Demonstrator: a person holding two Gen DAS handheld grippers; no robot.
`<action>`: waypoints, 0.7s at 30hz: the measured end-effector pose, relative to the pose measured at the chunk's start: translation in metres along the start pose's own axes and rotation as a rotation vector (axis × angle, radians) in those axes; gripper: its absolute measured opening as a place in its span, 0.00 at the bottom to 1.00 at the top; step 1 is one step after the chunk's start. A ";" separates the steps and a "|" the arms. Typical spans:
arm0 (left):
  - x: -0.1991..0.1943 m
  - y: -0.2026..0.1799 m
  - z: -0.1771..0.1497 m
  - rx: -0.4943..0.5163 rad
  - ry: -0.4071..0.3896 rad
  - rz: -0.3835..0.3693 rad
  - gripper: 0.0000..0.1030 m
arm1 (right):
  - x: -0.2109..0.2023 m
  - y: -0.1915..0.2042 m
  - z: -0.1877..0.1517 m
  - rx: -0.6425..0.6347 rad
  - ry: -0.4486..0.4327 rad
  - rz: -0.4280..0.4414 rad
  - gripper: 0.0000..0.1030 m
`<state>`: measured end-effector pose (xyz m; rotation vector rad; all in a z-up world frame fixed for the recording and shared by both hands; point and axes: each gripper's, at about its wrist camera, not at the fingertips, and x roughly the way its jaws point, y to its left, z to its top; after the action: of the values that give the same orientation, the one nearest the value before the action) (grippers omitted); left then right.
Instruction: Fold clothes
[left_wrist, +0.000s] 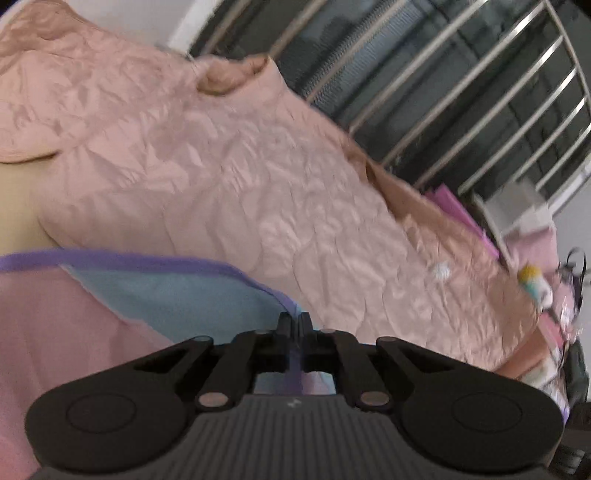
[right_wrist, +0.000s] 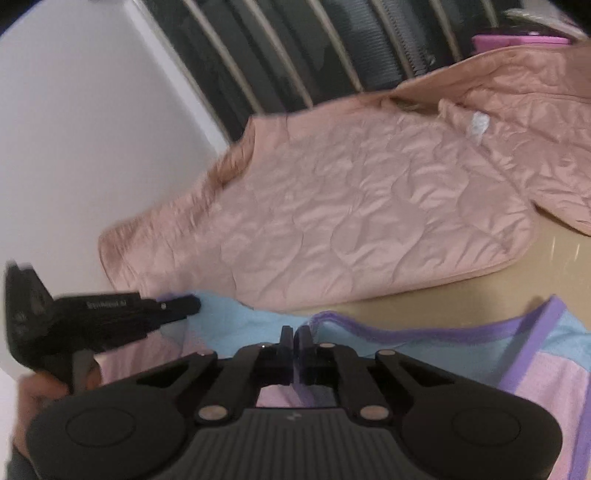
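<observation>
Clothes are lying across a tan table (right_wrist: 546, 266): a pink quilted jacket (right_wrist: 362, 206) is spreading over the far part, and a lighter garment (right_wrist: 436, 339) in blue and pink panels with purple trim is sitting at the near edge, just below the jacket's hem.

In the right wrist view, the right gripper (right_wrist: 295, 332) is sitting at 6 o'clock, its jaws clenched on the purple-trimmed edge of the garment, which is running off toward 3 o'clock. At 9 o'clock the left gripper (right_wrist: 192, 304) is reaching in from the side, its tip touching the blue panel where it is meeting the jacket's hem; a hand (right_wrist: 40, 395) is showing below it.

In the left wrist view, the left gripper (left_wrist: 294, 319) is pinching the garment (left_wrist: 177, 291) at its purple trim, with cloth showing between the closed jaws. The jacket (left_wrist: 229, 177) is filling the view from 10 o'clock to 4 o'clock. A window with metal bars (left_wrist: 461, 92) is standing behind at 1 o'clock. Both views are slightly blurred.
</observation>
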<state>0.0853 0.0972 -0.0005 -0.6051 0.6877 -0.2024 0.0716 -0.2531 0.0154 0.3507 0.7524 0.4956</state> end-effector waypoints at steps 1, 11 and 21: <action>-0.002 0.003 0.001 -0.018 -0.019 -0.007 0.03 | -0.001 -0.002 0.000 -0.001 -0.001 -0.016 0.02; -0.026 -0.001 -0.003 0.080 -0.030 -0.008 0.56 | -0.001 0.018 -0.005 -0.124 0.028 -0.084 0.25; -0.057 0.011 -0.026 0.269 -0.037 0.194 0.59 | 0.018 0.015 -0.006 -0.141 0.029 -0.199 0.01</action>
<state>0.0246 0.1152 0.0082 -0.2819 0.6652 -0.1007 0.0744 -0.2304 0.0084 0.1353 0.7670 0.3642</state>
